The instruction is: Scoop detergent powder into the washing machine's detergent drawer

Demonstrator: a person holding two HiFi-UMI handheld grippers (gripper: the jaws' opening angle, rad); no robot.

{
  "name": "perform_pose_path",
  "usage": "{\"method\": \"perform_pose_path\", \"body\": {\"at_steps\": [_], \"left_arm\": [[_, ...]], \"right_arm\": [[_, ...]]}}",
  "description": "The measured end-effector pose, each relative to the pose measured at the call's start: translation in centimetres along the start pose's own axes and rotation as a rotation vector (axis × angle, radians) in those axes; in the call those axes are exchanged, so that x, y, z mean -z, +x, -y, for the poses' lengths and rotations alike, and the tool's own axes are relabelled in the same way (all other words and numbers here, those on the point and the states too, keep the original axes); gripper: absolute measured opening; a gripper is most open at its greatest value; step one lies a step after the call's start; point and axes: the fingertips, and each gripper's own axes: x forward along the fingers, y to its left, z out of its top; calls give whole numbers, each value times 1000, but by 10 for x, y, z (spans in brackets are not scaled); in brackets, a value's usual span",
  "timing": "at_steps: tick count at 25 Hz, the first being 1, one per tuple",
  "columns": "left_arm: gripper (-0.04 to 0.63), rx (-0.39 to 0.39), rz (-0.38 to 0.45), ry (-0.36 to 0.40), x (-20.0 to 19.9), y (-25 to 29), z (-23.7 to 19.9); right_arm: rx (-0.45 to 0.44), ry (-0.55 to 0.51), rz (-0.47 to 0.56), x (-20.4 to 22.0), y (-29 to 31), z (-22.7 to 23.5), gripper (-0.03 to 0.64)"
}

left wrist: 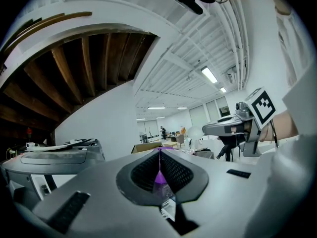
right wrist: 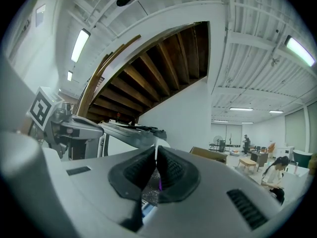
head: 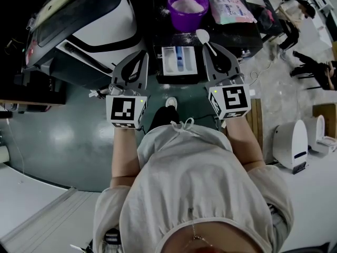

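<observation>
Left tongs [head: 140, 57] are pressed together with nothing between them, just left of the open detergent drawer [head: 179, 62]. Right tongs [head: 210, 47] are clamped on the handle of the white spoon [head: 202, 35], whose scoop end is near the drawer's right corner. Beyond the drawer, on the dark surface [head: 239, 36], stands the purple bowl [head: 185, 19] of powder. A detergent bag [head: 230, 9] lies to its right.

Glossy green floor [head: 63, 141], white beamed ceiling [left wrist: 198, 48]

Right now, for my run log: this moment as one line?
left claw shut, empty | right claw shut on white plastic spoon | white detergent drawer open | purple plastic bowl holds powder
</observation>
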Motion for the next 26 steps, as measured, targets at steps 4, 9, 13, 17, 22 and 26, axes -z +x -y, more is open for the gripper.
{"method": "perform_pose_path", "body": {"at_steps": [4,9,13,17,22,26], "left_arm": [[23,-12,-4,-7,0,0,0],[23,-20,-14,-25,0,1,-3],[23,-17,-21,-32,4,4,-3],[23,-12,-20,-35,6,6,-3],[23,-16,-20,-44,7,6,-7],[23,-22,-14,-64,5,6,-13]], "right_arm": [[-9,-1,2,0,-2,4,5],[-16,33,23,-3,-4,6,5],[-23,39,22,-1,-1,4,5],[-22,48,19,1,1,4,5],[-25,59,20,1,6,5,5],[-18,69,23,0,7,10,5]]}}
